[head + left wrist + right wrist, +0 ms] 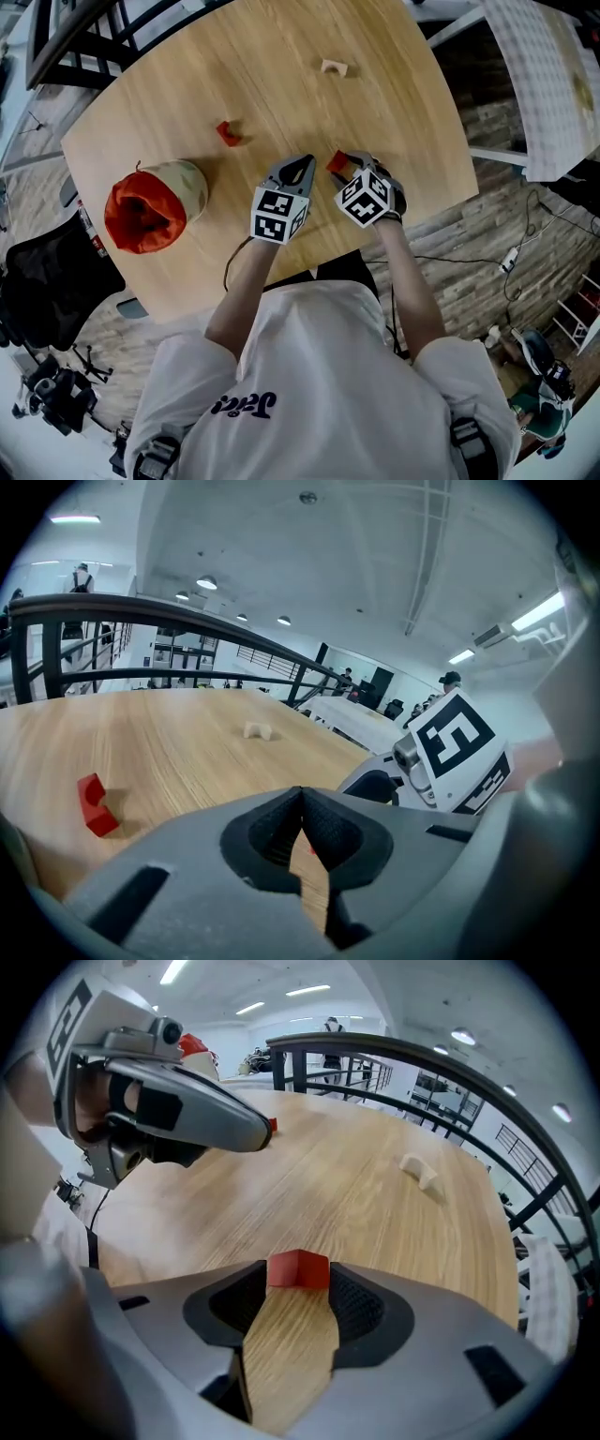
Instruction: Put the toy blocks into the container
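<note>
Red block (298,1270) sits pinched at the right claw's (299,1285) tips, ready for carrying to the bag (142,214) beyond the left claw (302,803), itself clenched empty.

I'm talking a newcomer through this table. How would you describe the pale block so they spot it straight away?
On the round wooden table, look to the far side from the person, beyond the right gripper. The pale block lies there alone. It is cream, while the other two are red: the loose red block nearer the container and the held red block in that gripper.
</note>
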Demonstrator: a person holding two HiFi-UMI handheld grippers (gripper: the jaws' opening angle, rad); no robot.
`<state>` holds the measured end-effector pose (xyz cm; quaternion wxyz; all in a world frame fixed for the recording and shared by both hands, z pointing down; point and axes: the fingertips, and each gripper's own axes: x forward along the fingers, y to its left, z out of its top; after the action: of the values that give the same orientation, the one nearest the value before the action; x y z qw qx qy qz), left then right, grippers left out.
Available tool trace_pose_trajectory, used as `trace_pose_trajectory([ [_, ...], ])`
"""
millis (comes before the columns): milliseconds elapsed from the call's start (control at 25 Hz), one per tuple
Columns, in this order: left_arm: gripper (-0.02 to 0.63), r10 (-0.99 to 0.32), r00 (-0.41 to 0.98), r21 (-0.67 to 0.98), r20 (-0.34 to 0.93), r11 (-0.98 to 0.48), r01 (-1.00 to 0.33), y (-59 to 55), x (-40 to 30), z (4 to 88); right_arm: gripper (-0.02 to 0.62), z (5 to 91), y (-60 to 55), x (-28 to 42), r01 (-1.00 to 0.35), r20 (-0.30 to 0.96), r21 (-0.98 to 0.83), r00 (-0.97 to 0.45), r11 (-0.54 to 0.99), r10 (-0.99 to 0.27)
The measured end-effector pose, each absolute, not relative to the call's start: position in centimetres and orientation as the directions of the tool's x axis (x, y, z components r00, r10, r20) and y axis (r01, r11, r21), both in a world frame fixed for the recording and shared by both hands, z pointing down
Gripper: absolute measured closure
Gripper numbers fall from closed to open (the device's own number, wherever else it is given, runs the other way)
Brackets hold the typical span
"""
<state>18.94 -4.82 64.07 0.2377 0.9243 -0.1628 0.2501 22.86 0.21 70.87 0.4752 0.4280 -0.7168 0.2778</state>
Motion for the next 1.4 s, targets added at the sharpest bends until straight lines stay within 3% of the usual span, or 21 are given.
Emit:
trace_pose_trajectory([
  [400,0.595,-0.219,0.796,0.357,0.564,-0.805,-0.474,-5.7,18.4,65.9,0.376,73.2,-0.3,22.6,-0.877,0.918,-0.003,-0.193,0.480,-0.348],
  [680,0.595,-0.245,0.784,0.355,0.570,-0.788,-0.504,-5.4,17.1,65.9,0.374,73.1,-1.1,22.8,-0.917,0.908,-0.028,-0.190,0.399,-0.374],
  [1160,0.595,-0.297,0.786,0.333,0.542,-0.783,-0.525,-5.5,15.0,63.2,0.419,72.1,-1.3,22.8,-0.904,0.900,0.038,-0.154,0.426,-0.408],
  [1400,0.595,-0.329,0.793,0.326,0.512,-0.780,-0.534,-5.4,13.9,61.0,0.420,67.7,-2.3,22.0,-0.909,0.856,0.057,-0.169,0.413,-0.489],
])
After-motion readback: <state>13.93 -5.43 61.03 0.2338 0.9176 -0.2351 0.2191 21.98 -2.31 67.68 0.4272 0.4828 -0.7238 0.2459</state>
